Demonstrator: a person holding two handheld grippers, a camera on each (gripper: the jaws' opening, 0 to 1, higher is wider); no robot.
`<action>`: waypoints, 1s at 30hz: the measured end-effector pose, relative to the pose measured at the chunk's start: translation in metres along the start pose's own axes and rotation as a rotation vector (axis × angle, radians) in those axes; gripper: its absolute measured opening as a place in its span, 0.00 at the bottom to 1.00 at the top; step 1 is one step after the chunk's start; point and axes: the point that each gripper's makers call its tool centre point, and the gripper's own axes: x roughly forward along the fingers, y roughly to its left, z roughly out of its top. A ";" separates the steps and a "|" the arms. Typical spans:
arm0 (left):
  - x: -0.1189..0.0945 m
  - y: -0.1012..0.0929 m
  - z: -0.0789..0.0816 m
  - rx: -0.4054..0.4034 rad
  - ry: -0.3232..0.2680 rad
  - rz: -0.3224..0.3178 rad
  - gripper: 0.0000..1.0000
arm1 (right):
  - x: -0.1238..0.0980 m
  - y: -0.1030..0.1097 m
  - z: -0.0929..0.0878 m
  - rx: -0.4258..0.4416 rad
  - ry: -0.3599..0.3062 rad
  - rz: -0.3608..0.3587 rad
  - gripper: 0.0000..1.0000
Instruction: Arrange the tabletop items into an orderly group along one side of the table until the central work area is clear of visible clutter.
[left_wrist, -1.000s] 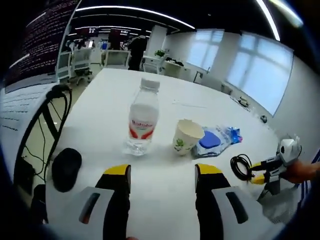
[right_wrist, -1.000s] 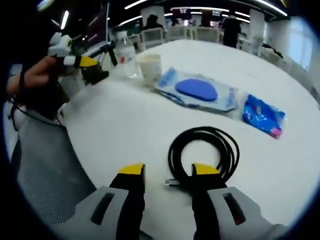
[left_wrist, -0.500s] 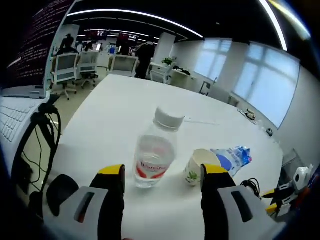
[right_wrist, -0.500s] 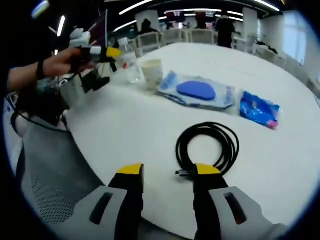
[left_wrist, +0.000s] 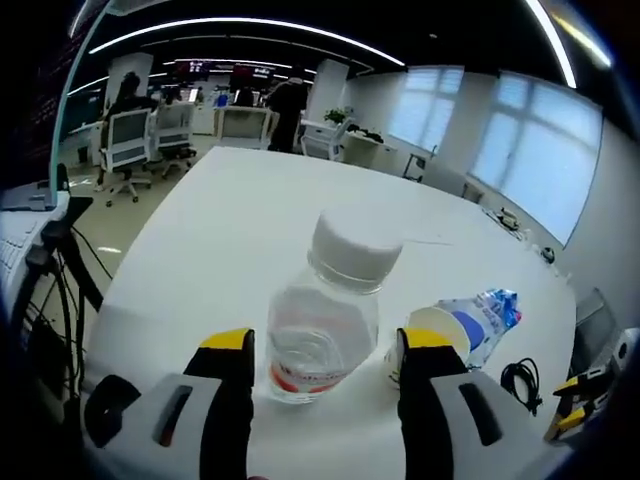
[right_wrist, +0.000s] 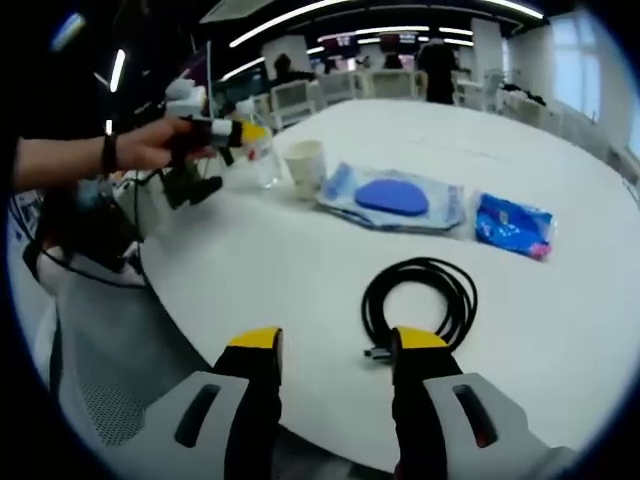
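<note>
A clear water bottle with a white cap and red label stands between the jaws of my left gripper. That gripper is open, with a gap on each side of the bottle. A paper cup sits just right of the bottle, and a blue packet lies behind the cup. In the right gripper view the left gripper, held by a hand, reaches the bottle beside the cup. My right gripper is open, just short of a coiled black cable.
A clear pouch with a blue oval pad and a blue packet lie past the cable. A black mouse and black cords sit at the table's left edge. The white table stretches far back, with office chairs beyond.
My left gripper has moved forward until the bottle stands between its jaws. The right gripper view has shifted only slightly, and the cable lies where it was.
</note>
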 end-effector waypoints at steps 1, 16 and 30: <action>0.001 0.001 0.000 0.000 0.000 0.002 0.54 | 0.000 0.000 0.000 -0.003 0.000 -0.001 0.43; 0.001 -0.001 0.001 0.060 -0.003 0.022 0.41 | -0.001 -0.002 0.000 0.016 0.003 -0.004 0.46; 0.002 -0.034 -0.010 0.032 0.002 0.089 0.41 | -0.001 -0.002 -0.007 0.019 0.019 -0.002 0.44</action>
